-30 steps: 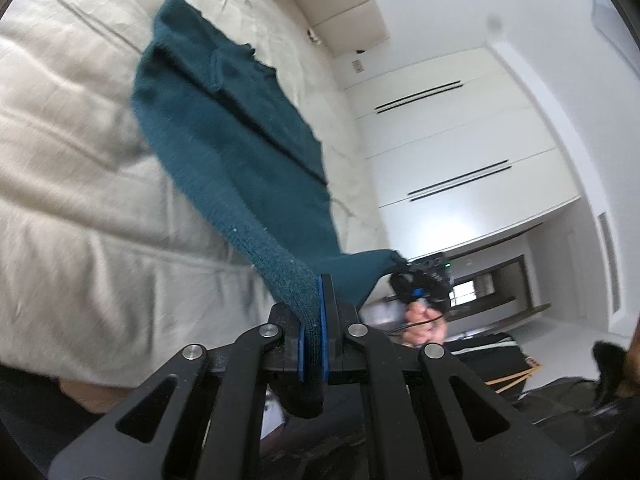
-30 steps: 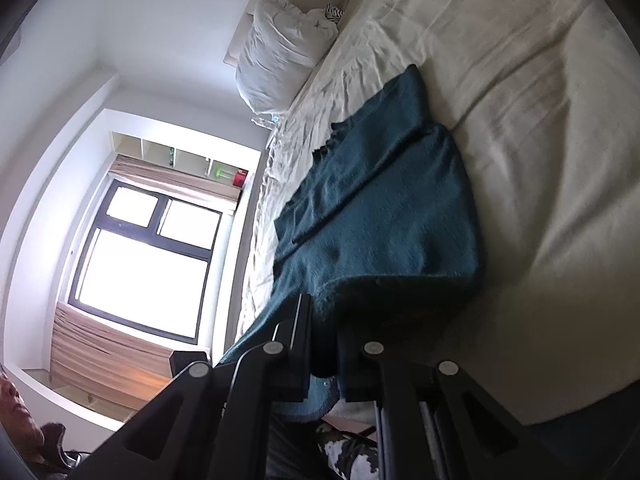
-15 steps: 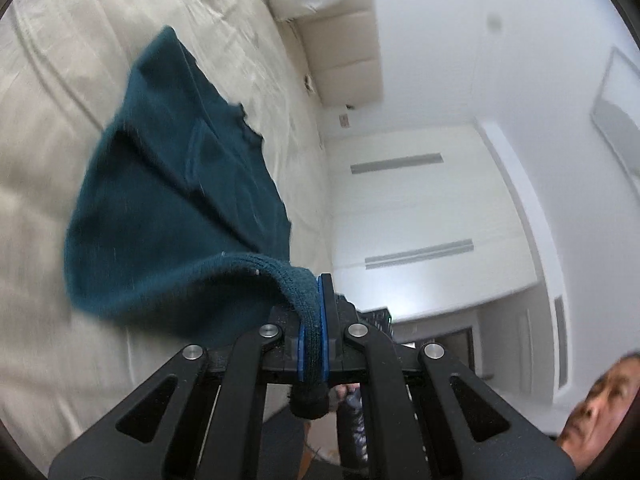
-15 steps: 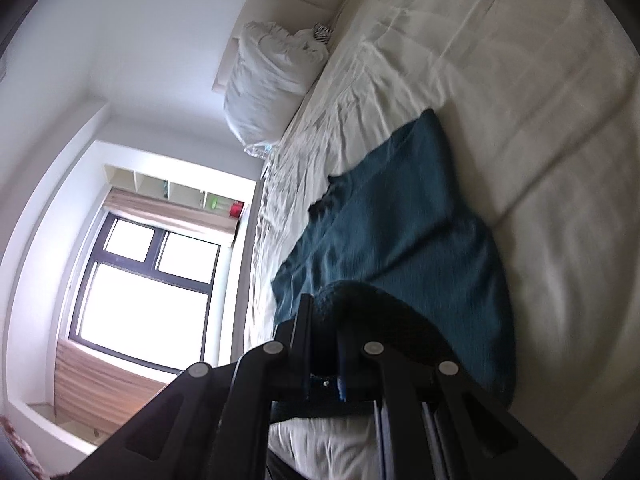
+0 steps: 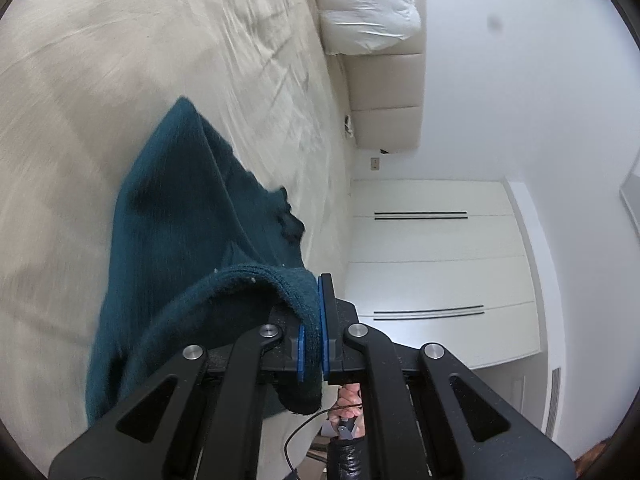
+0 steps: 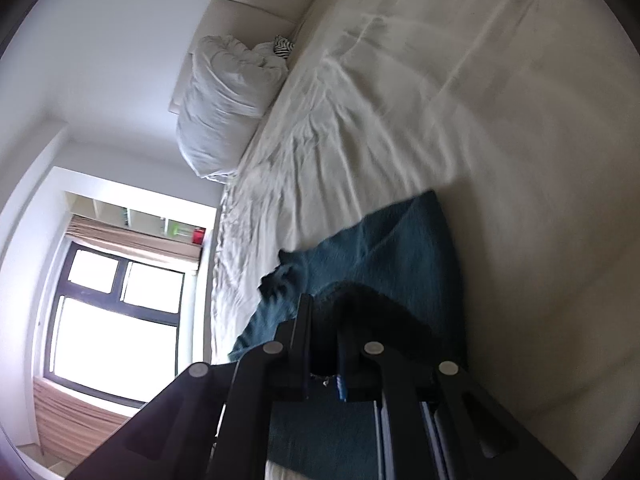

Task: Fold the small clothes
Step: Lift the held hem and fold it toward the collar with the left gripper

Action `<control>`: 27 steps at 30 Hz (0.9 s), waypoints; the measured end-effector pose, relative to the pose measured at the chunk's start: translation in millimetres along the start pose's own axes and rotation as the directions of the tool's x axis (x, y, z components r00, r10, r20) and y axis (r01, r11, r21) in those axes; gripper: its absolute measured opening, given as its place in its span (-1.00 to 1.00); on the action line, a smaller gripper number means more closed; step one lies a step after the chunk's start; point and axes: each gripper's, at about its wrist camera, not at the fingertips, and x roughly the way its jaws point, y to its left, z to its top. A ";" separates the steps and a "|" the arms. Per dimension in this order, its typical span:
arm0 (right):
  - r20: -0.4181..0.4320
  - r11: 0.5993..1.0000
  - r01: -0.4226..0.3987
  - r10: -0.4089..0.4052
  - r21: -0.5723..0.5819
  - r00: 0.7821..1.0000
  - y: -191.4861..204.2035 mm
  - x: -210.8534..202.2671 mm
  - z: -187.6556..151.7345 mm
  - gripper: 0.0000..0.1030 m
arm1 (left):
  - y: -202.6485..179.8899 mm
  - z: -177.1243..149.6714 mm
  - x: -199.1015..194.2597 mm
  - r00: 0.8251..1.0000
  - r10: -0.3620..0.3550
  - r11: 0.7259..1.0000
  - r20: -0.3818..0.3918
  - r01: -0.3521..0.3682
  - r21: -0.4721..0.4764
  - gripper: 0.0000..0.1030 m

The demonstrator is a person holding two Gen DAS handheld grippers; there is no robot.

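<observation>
Left hand-held gripper (image 5: 311, 344): blue pads pressed together on a thick rolled edge of the teal knit garment (image 5: 180, 248). The pinched edge curls over the left pad and a short tail hangs below the fingers. The rest of the garment lies spread on the cream bed sheet (image 5: 120, 60), folded back over itself toward the gripper.

Right hand-held gripper (image 6: 324, 344): fingers closed on a dark bunched fold of the same teal knit garment (image 6: 400, 256); cloth fills the gap between them. Beyond the fingers the garment lies flat on the bed sheet (image 6: 440, 100), with a ragged edge toward the window side.

Surroundings: white pillow (image 5: 364, 4) against the padded headboard (image 5: 384, 88); white wardrobe doors (image 5: 432, 272) behind. In the right wrist view, a crumpled white duvet (image 6: 228, 104) by the headboard and a bright window (image 6: 116, 316).
</observation>
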 end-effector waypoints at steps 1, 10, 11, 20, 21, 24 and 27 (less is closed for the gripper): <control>-0.002 1.000 0.004 -0.004 0.005 1.000 -0.7 4.6 3.9 -0.79 | 3.0 4.1 4.0 1.000 0.003 1.000 0.006 -0.003 -0.013 -0.93; -0.003 0.992 0.089 -0.089 0.094 0.996 -22.1 51.3 29.9 -0.62 | 52.5 50.0 33.8 0.996 0.050 0.981 0.080 -0.034 -0.189 -0.20; -0.009 0.991 0.084 -0.084 0.109 0.996 -26.2 56.1 30.3 -0.57 | 54.6 51.2 34.2 0.996 0.031 0.981 0.088 -0.014 -0.193 0.09; 0.101 0.996 0.064 -0.070 0.056 0.993 -12.8 33.7 35.2 0.37 | 25.5 42.6 26.2 0.995 0.074 0.996 0.070 -0.070 -0.054 0.52; 0.107 0.996 0.080 -0.084 0.040 0.991 -9.0 29.0 35.2 0.37 | 21.5 37.0 23.5 0.994 0.087 0.996 0.071 -0.085 -0.032 0.52; 0.116 0.992 0.117 -0.111 -0.050 0.987 5.6 9.5 27.7 0.37 | 7.6 20.5 22.4 0.985 0.155 0.984 0.081 -0.161 0.072 0.52; 0.118 0.976 0.178 -0.164 -0.125 0.980 11.8 -7.3 13.5 0.37 | -4.5 -3.6 15.2 0.965 0.243 0.950 0.094 -0.257 0.178 0.52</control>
